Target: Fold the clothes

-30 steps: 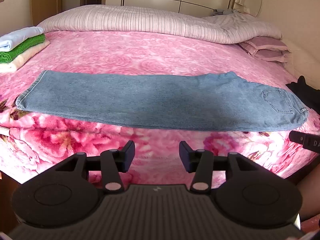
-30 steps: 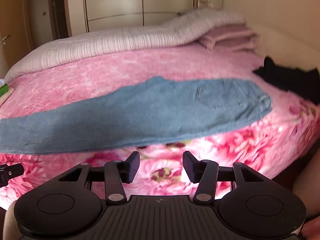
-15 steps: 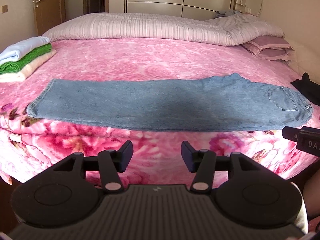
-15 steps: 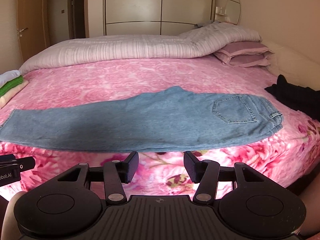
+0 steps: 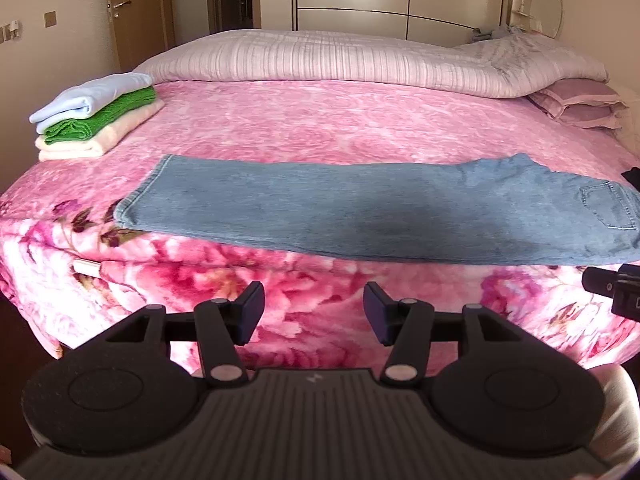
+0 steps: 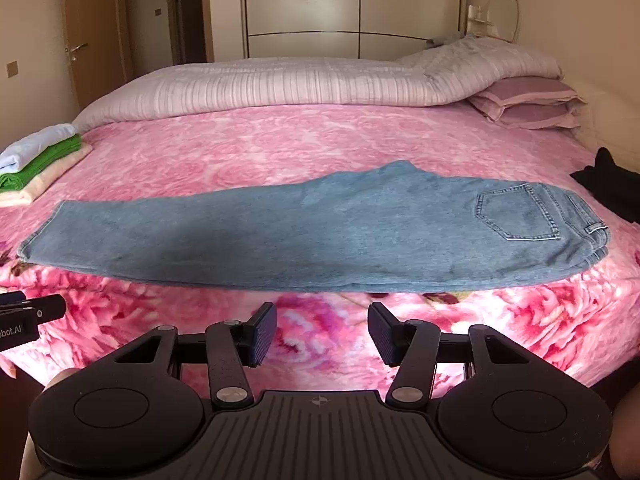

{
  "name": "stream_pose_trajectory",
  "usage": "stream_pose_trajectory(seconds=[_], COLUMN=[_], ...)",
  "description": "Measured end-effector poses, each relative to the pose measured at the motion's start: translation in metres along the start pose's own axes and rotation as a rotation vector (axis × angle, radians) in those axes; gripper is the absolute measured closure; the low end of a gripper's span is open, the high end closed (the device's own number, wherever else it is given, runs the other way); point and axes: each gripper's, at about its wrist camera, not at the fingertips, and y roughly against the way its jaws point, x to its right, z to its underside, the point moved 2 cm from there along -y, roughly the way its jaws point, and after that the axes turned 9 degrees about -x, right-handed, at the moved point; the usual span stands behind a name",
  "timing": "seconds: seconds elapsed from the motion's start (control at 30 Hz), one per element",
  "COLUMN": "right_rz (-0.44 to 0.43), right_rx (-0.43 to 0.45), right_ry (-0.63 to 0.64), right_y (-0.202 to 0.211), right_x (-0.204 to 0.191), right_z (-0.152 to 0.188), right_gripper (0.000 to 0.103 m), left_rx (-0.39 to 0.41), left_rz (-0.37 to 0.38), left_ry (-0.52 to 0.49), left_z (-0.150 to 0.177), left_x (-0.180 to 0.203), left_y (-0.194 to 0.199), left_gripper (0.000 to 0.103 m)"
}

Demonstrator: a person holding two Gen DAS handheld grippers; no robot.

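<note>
Before you the bed (image 5: pixel 320 128) fills most of both views, covered by a pink floral blanket (image 6: pixel 280 148) that drapes over the near edge. Along the far side lies a pale striped quilt (image 5: pixel 340 60), bunched up toward the right, where two mauve pillows (image 6: pixel 528 108) are stacked under its end. The jeans (image 6: pixel 320 232), folded lengthwise leg on leg, lie flat across the near part of the bed parallel to its edge, hems to the left and waist with the back pocket (image 6: pixel 516 216) to the right; their front edge runs right along the edge of the bed. At the far left sits a stack of folded clothes (image 5: pixel 96 120): light blue on top, green in the middle, cream beneath, well apart from the hems. A dark garment (image 6: pixel 608 188) lies at the right edge, near the waist but not touching it. Your left gripper (image 5: pixel 314 312) hangs in front of the bed's side, below the jeans; its jaws have just been opening and stand wide with nothing between them. Your right gripper (image 6: pixel 322 334) hangs likewise below the front edge, jaws spread and empty.
</note>
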Motion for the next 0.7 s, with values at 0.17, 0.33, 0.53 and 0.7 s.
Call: stream_pose_trajectory(seconds=[0.17, 0.33, 0.53, 0.7], right_rz=[-0.001, 0.008, 0.019, 0.025], right_rx=[-0.007, -0.010, -0.020, -0.040], right_ry=[-0.003, -0.010, -0.015, -0.020], right_y=[0.000, -0.001, -0.002, -0.011], right_x=[0.000, 0.001, 0.003, 0.005], right_z=[0.001, 0.002, 0.003, 0.000], right_gripper=[0.049, 0.049, 0.049, 0.049], left_rx=[0.008, 0.008, 0.001, -0.015], left_rz=[-0.009, 0.009, 0.030, 0.029], left_ry=[-0.022, -0.044, -0.068, -0.067], left_z=[0.001, 0.001, -0.002, -0.004], left_x=[0.003, 0.010, 0.019, 0.021], left_y=[0.002, 0.001, -0.004, -0.013], left_gripper=[0.052, 0.052, 0.051, 0.051])
